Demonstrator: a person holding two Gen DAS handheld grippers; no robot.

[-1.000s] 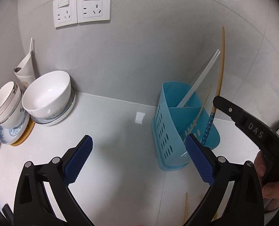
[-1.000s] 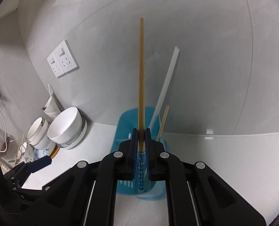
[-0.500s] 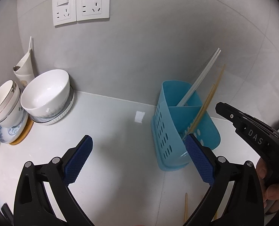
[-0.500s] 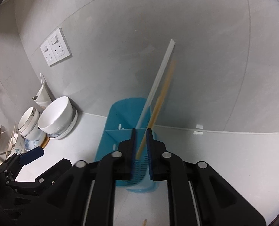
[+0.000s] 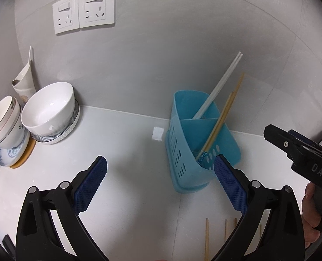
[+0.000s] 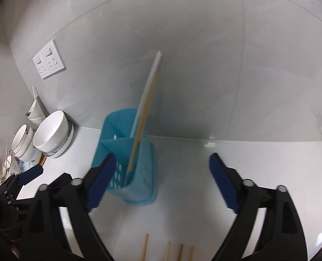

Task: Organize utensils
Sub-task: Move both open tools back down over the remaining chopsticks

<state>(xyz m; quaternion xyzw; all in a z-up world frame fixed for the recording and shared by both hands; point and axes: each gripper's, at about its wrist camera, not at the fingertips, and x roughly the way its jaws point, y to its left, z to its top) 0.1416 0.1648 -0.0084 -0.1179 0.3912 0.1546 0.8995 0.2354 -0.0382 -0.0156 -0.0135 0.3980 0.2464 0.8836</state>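
White countertop (image 5: 128, 174) and pale grey wall panels are framing the scene, with 2 white wall sockets (image 5: 84, 10) sitting high on the left. Stacked white ceramic bowls (image 5: 50, 108) are resting on plates in the left corner, well apart from the work.

Standing against the wall is a blue plastic utensil caddy (image 5: 182, 152), perforated with oval slots and split by a divider into 2 compartments. 2 white chopsticks (image 5: 217, 87) are leaning in the rear compartment; 2 wooden chopsticks (image 5: 221, 117), one showing a blue patterned tip, are leaning in the front one. More wooden chopsticks (image 6: 167, 250) are lying flat on the counter near the bottom edge, at least 4 in the right wrist view.

Both tools are hanging empty: the left gripper (image 5: 161, 180) is spread wide, and the right gripper (image 6: 161, 176) is spread wide too, its textured blue pads flanking the caddy in its own view.

These loose chopsticks are looking light, stiff, slim and smooth, so they are likely to roll or slip. Pinching one near its middle or thicker end, square across the pads, is seeming the safest hold. The light caddy is likely tipping easily if knocked.
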